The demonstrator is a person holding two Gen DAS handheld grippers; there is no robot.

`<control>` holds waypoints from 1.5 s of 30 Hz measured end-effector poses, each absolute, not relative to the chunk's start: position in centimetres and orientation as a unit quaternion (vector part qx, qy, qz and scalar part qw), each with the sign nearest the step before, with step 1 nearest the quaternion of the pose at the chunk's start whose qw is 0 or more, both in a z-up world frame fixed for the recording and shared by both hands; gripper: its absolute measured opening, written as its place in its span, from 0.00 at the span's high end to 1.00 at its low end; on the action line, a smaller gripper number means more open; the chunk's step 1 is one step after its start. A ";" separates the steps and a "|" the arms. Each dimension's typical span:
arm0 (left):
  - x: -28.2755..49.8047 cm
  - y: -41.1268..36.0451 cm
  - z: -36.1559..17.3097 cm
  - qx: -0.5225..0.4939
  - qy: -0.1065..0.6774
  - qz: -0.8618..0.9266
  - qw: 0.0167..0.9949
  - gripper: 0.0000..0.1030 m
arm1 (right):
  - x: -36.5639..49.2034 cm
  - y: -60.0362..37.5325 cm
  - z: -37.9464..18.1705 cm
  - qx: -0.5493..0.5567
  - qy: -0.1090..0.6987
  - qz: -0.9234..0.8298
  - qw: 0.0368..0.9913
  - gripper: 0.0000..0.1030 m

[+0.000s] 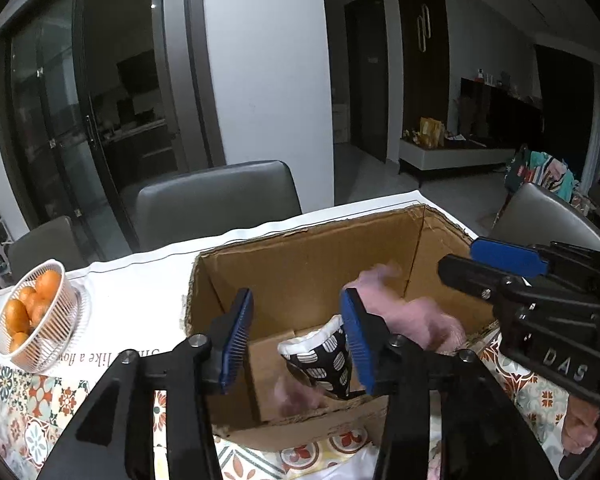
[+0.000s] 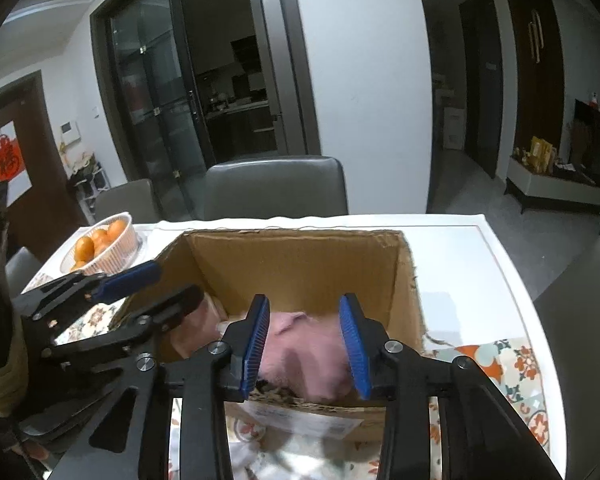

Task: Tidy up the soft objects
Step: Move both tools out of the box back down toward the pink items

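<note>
An open cardboard box [image 1: 300,256] stands on the table; it also shows in the right wrist view [image 2: 300,264]. Inside lie a black-and-white patterned soft item [image 1: 324,356] and a blurred pink soft cloth [image 1: 424,316], the cloth also in the right wrist view [image 2: 304,352]. My left gripper [image 1: 300,340] is open above the box's near side, nothing between its pads. My right gripper [image 2: 306,346] is open over the pink cloth, which sits blurred between the pads. The right gripper shows at the right in the left wrist view [image 1: 496,268]; the left gripper shows at the left in the right wrist view [image 2: 156,284].
A white basket of oranges [image 1: 40,312] stands left of the box, also seen in the right wrist view [image 2: 104,248]. Grey chairs [image 1: 216,200] stand behind the table. A patterned tablecloth [image 1: 28,412] covers the near table, with a white cloth beneath the box.
</note>
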State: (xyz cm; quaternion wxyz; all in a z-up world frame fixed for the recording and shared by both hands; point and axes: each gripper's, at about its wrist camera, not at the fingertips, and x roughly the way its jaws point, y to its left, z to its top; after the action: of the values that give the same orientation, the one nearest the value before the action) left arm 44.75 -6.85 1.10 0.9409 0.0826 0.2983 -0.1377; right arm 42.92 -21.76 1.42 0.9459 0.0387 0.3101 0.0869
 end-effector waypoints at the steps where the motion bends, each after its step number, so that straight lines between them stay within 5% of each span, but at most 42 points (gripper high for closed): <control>1: 44.4 -6.8 1.3 0.081 0.296 -0.139 0.942 0.51 | 42.9 -21.9 1.5 0.042 0.310 0.084 0.946 0.63; 19: 37.5 -5.6 5.4 0.072 0.247 -0.131 0.958 0.46 | 36.0 -22.4 4.8 0.054 0.262 0.075 0.961 0.60; 45: 26.1 -4.8 5.8 0.049 0.243 -0.108 0.963 0.39 | 26.4 -22.9 4.7 0.070 0.242 0.085 0.964 0.40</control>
State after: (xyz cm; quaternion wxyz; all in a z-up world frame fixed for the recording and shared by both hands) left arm 26.11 -4.82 5.81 0.9627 0.0494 0.2431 -0.1079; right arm 26.44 -22.86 4.71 0.9641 0.0704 0.2416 0.0851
